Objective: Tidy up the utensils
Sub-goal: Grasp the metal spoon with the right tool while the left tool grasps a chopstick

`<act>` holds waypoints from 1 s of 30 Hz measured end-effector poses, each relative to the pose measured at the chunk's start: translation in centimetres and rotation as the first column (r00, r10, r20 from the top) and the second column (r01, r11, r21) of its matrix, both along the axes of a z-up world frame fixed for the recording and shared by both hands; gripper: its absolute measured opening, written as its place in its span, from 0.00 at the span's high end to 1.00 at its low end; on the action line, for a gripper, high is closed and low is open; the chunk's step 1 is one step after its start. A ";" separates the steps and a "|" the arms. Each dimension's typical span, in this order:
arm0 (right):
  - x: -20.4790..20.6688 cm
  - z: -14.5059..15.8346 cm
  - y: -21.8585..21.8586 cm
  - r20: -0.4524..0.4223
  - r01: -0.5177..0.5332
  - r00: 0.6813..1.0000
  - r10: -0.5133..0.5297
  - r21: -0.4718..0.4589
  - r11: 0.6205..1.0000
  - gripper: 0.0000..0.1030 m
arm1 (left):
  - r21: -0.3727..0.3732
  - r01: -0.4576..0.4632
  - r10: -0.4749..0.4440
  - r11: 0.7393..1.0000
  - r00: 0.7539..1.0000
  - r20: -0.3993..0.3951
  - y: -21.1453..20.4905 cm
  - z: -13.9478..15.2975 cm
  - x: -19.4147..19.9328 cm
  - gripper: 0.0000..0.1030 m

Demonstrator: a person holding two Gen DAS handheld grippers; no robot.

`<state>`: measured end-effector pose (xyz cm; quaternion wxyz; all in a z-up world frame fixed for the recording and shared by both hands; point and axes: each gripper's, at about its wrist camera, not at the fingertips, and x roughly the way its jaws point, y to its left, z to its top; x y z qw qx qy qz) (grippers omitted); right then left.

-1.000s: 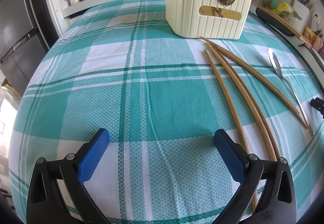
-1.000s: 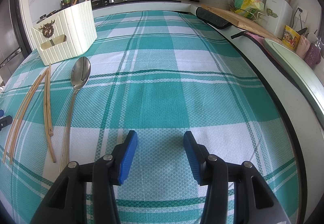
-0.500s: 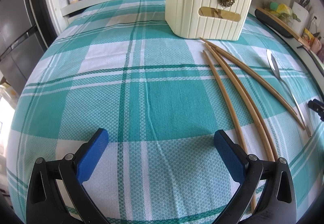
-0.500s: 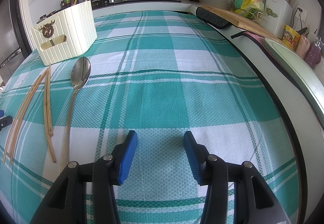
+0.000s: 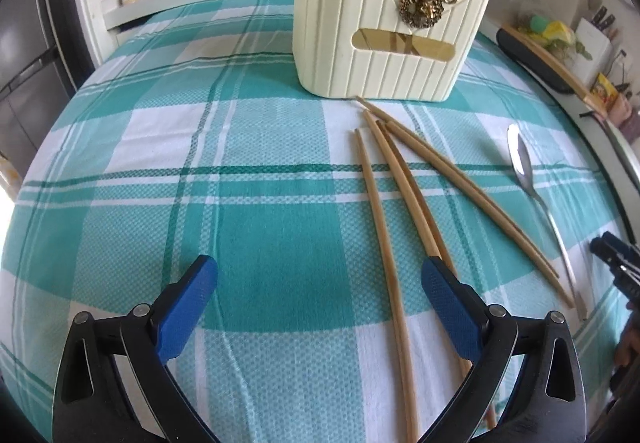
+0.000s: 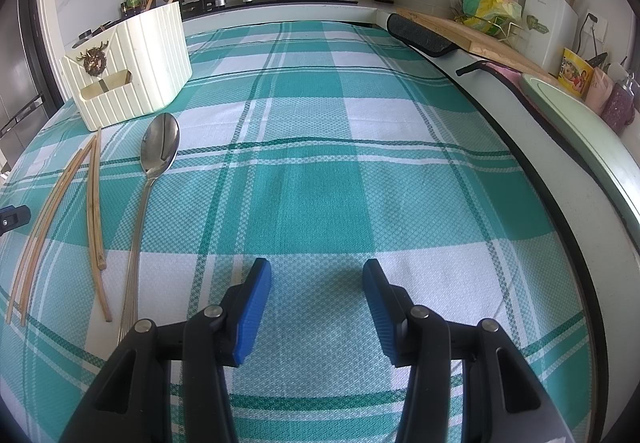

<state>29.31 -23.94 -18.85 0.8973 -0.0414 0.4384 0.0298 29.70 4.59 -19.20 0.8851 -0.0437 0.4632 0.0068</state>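
1. Left wrist view: the left tool (image 5: 318, 285), jaws wide apart and empty, has moved nearer the cream utensil holder (image 5: 386, 31) at the far side; one of the four chopsticks (image 5: 382, 243) now lies between its fingers.
2. Right tool (image 6: 316, 289) unchanged, jaws apart, empty; spoon (image 6: 154, 179) left of it on the checked surface (image 6: 340, 163).
3. Chopstick near ends are cut off; no writing is legible.

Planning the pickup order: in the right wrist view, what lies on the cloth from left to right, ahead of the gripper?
Chopsticks → spoon → bare checked tablecloth. The cream holder stands behind the first two, at the far left.
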 end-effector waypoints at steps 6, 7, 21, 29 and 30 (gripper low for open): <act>0.2 1.8 2.3 -0.047 -0.068 0.996 0.074 0.123 0.990 0.51 | 0.078 0.022 -0.023 0.997 1.000 0.009 -0.9 -0.5 0.7 0.02; 0.4 2.1 3.7 -0.048 -0.108 0.992 0.114 0.123 0.986 0.51 | 0.073 0.022 -0.023 0.997 1.000 0.012 -0.7 -0.5 0.6 0.01; 4.3 0.2 10.6 -0.142 -0.252 0.959 0.244 -0.039 0.967 0.55 | 0.098 0.023 -0.023 0.995 1.000 -0.006 1.3 -0.5 0.1 0.01; 5.0 0.3 9.1 -0.181 -0.272 0.947 0.266 -0.008 0.962 0.45 | 0.095 0.092 -0.086 0.991 0.994 -0.070 1.0 -0.5 2.1 0.02; 5.3 0.2 9.4 -0.173 -0.280 0.946 0.274 -0.012 0.960 0.44 | 0.093 0.098 -0.092 0.991 0.993 -0.071 0.8 -0.4 2.3 0.02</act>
